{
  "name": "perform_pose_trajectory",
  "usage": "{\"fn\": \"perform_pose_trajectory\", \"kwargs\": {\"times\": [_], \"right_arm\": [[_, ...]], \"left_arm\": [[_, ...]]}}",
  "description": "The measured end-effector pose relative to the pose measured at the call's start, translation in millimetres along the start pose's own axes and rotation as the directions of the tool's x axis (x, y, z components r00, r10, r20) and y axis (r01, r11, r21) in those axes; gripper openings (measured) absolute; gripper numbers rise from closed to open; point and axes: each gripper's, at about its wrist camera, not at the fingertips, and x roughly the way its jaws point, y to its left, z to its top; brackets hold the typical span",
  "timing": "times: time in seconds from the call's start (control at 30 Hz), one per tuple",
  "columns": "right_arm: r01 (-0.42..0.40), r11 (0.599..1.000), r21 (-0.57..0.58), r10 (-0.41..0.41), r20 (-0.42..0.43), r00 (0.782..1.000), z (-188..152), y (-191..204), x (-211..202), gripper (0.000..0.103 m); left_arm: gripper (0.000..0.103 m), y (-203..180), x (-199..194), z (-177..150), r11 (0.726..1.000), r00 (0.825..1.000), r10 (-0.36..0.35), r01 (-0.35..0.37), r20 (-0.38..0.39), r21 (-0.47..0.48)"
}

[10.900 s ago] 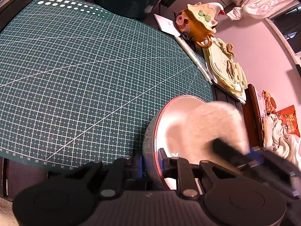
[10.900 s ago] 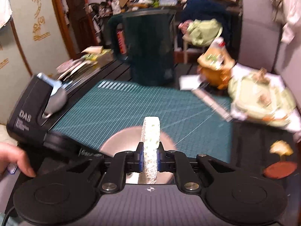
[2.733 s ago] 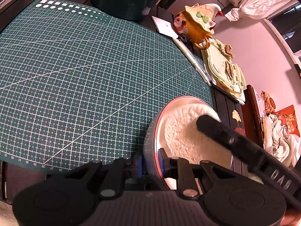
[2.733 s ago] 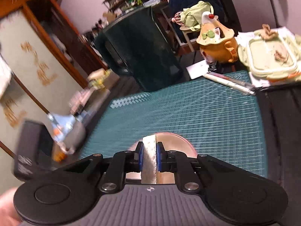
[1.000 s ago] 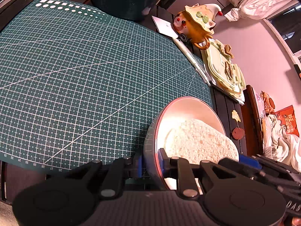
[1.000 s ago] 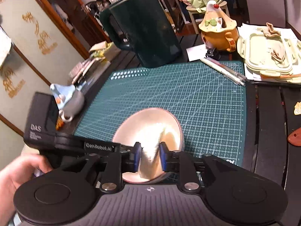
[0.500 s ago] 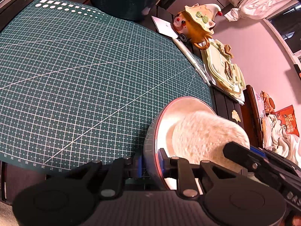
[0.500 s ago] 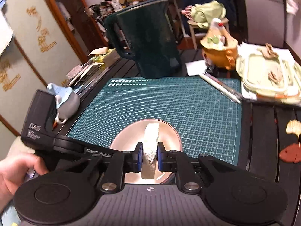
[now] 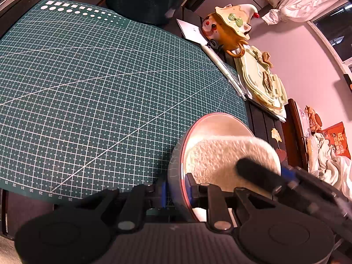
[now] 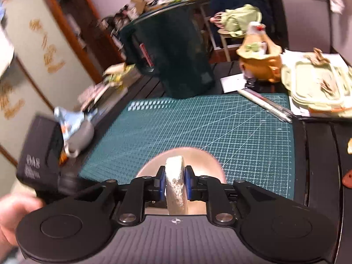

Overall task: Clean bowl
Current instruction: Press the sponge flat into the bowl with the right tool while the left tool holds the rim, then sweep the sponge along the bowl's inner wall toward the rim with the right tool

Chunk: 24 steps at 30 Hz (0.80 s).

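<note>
From the left wrist, the left gripper (image 9: 177, 194) has its jaws clenched on the rim of the round silver metal bowl (image 9: 216, 124), tilted over the green gridded cutting mat (image 9: 92, 92), with the white porous sponge (image 9: 222, 158) inside it. From the right wrist, the right gripper (image 10: 175, 181) jaws, which have just been opening a little, grasp that sponge (image 10: 175, 176) edge-on, the bowl (image 10: 198, 157) directly beyond and beneath them.

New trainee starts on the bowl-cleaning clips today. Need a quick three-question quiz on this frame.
1. True or false: the left gripper clamps the bowl by its rim.
2. What does the right gripper hold? A) pen B) sponge C) leaf
3. Fill in: the bowl sits at a corner of the green ____.

Key: 1 true; 2 B; 3 cutting mat.
</note>
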Motion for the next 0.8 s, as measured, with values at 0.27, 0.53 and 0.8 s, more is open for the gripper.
{"fn": "perform_pose_trajectory", "kwargs": {"times": [0.27,0.53,0.8], "right_arm": [[0.053,0.996,-0.076,-0.06,-0.092,0.994,-7.2,1.7,-10.1,0.033],[0.081,0.993,-0.089,-0.085,-0.047,0.995,-1.5,-6.4,-30.5,0.018],[0.049,0.998,-0.028,-0.048,0.037,0.998,4.8,-7.6,-37.5,0.014]], "left_arm": [[0.019,-0.2,1.6,3.8,1.0,1.0,-0.007,0.007,-0.003,-0.005],[0.019,5.9,1.4,2.5,1.0,1.0,-0.007,0.007,-0.003,-0.005],[0.019,-11.7,-12.7,3.1,1.0,1.0,-0.005,0.005,0.0,-0.001]]}}
